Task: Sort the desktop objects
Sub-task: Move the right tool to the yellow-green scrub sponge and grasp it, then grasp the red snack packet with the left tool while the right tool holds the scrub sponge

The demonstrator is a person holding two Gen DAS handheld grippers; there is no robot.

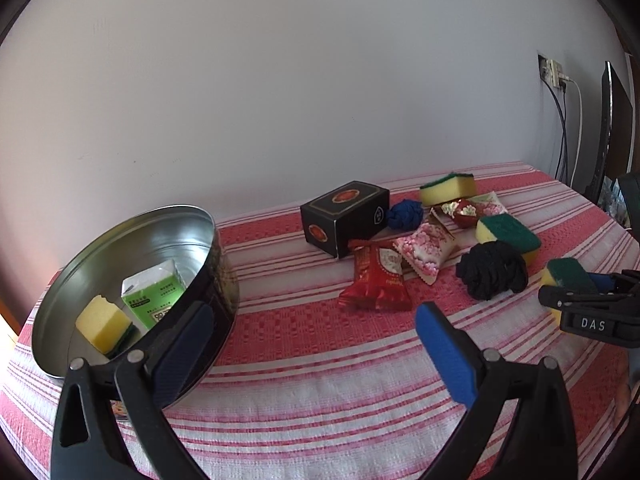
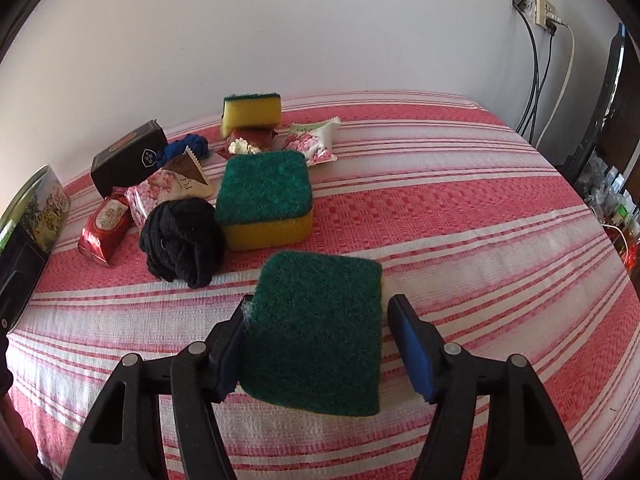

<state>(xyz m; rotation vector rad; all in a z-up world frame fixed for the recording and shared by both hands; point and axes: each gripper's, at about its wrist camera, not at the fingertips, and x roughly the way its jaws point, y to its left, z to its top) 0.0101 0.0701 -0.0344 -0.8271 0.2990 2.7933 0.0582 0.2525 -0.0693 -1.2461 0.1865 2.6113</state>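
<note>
Striped tablecloth (image 2: 460, 208); sponge (image 2: 316, 332) between right gripper (image 2: 320, 344) fingers (image 2: 414, 354), left touching.

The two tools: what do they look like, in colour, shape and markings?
Both are black plastic with two long fingers, silver rivets at the joints and blue pads inside the tips. The left tool shows this plainly. The right tool carries white letters "DAS" on its side, seen from the left wrist.

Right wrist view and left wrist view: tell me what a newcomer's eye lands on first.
In the right wrist view, the green-topped sponge sits between the right gripper fingers, one pad touching it and the other just clear. Behind it lies a clutter of sponges, snack packets and a black knotted cloth. In the left wrist view, the round metal tin holds a sponge and a green tissue pack.
</note>
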